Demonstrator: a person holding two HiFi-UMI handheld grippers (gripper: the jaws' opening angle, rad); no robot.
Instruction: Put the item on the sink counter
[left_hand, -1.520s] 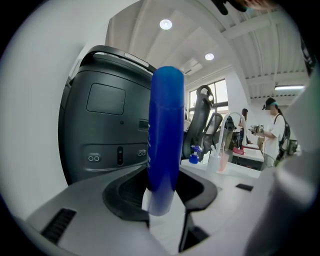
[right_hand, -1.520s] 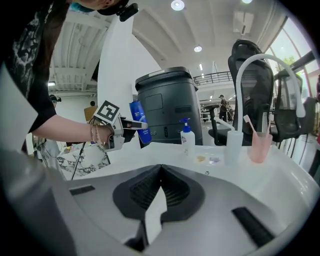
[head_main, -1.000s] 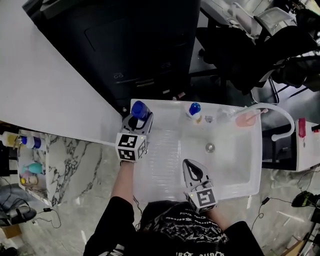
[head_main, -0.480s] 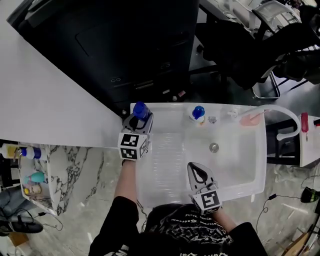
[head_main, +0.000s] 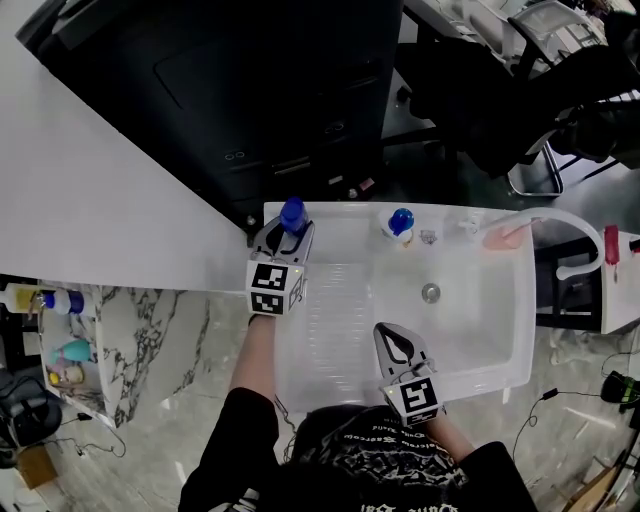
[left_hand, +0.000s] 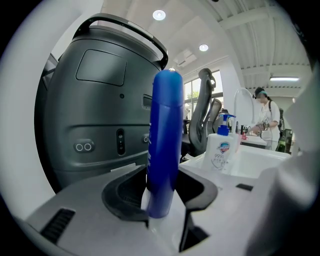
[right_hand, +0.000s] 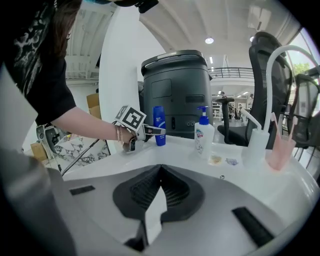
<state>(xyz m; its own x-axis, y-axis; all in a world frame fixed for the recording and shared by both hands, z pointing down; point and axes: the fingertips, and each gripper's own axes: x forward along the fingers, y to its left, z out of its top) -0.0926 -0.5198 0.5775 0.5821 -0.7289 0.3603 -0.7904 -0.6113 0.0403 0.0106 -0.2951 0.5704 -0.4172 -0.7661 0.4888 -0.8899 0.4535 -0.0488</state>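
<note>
Left gripper (head_main: 287, 238) is clamped on the blue bottle (head_main: 292, 213), which looks upright on the sink surface (head_main: 345, 216), back-left corner. Placing step, I'd say. Next: let go and back off without tipping it. Right gripper (head_main: 393, 345) is closed and empty.

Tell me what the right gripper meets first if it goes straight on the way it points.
Probably the blue bottle in the left gripper at the sink's back rim: it sits dead ahead of the right gripper's shut tongs. The basin between looks free; depth is unclear.
</note>
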